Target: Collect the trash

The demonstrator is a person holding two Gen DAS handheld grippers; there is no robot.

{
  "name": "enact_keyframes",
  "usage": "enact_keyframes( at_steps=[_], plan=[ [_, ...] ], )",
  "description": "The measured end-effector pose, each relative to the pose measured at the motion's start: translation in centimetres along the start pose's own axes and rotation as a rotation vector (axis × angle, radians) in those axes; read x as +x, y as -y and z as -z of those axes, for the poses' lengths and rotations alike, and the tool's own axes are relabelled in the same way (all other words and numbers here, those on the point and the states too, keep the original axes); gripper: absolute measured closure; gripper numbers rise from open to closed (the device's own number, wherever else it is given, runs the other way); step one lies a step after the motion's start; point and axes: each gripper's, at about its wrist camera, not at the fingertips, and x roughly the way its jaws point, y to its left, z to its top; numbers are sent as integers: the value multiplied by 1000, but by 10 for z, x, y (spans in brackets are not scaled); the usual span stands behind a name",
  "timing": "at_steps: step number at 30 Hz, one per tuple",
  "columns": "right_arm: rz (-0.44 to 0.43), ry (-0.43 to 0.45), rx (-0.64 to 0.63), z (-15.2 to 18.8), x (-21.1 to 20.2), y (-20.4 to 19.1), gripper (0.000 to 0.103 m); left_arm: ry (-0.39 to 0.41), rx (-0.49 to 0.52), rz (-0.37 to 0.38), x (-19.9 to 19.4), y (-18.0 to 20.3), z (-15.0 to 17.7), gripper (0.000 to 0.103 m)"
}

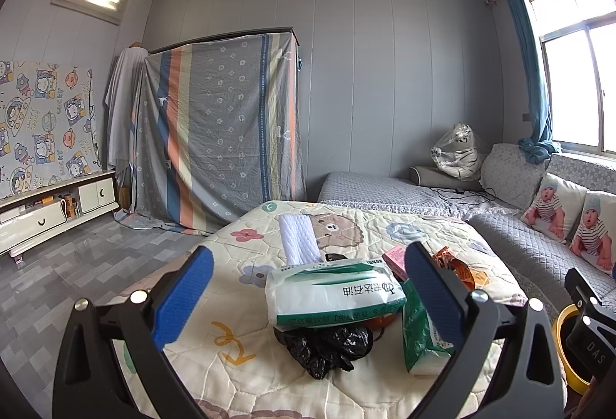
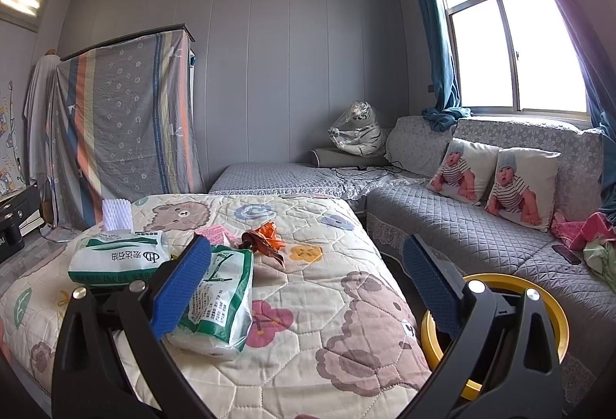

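The right tool (image 2: 306, 288) fills the lower frame, its blue pads (image 2: 181, 288) spread wide with nothing between them; left of centre on the quilt (image 2: 327, 303) lie two white-and-green packs, one (image 2: 115, 257) at mid left, the other (image 2: 219, 307) partly behind the left pad; above them sit a pink box (image 2: 215, 232), an orange wrapper (image 2: 265, 238) and white foam netting (image 2: 115, 215); a yellow bin (image 2: 554, 326) shows at lower right, beside the grey sofa (image 2: 462, 226).

tissue pack (image 1: 335, 290) on black bag (image 1: 327, 344) | foam sleeve (image 1: 300, 238) behind | bin (image 2: 496, 334) right of quilt (image 2: 308, 361)
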Motion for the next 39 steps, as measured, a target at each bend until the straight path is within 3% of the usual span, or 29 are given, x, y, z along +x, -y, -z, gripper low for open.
enact_keyframes(
  at_steps=[29,34,39],
  plan=[
    [-13,-13,-5,2,1,0,8,-18,5,4,5,1,3,7],
    [-40,-27,-15,2,4,-2,8,-47,38,35,14,-2,8,7],
    [-116,-71,-52,6,14,-12,8,-133,66,124,36,-8,18,7]
  ],
)
